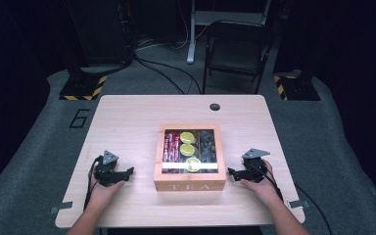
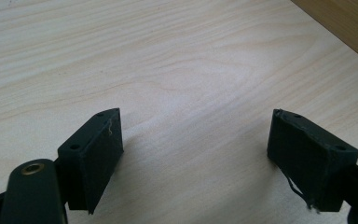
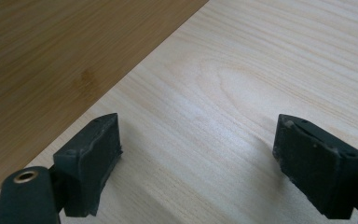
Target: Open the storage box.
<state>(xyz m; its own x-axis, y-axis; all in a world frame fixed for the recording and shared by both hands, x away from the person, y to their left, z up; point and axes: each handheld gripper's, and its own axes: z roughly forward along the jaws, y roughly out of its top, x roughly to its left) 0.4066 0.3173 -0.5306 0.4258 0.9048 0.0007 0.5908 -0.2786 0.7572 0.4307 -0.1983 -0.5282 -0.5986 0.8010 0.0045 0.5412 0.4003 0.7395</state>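
Centrally on the pale wooden table (image 1: pixel 127 117): wooden tea box (image 1: pixel 190 185), glass lid shut, red packets and lime-green sachets inside. Lower left of frame, left gripper (image 1: pixel 126 172), jaws apart, nothing between. Lower right, right gripper (image 1: pixel 231 172), jaws likewise spread, just beside the box.

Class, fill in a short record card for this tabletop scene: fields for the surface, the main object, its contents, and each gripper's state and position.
Surface: light wooden table
Main object: wooden tea box, lid closed, lettered TEA on the front
Contents: red packets at left, yellow-green round ones in the middle, dark ones at right
Left gripper: open, empty, left of the box, apart from it
Right gripper: open, empty, right of the box, apart from it
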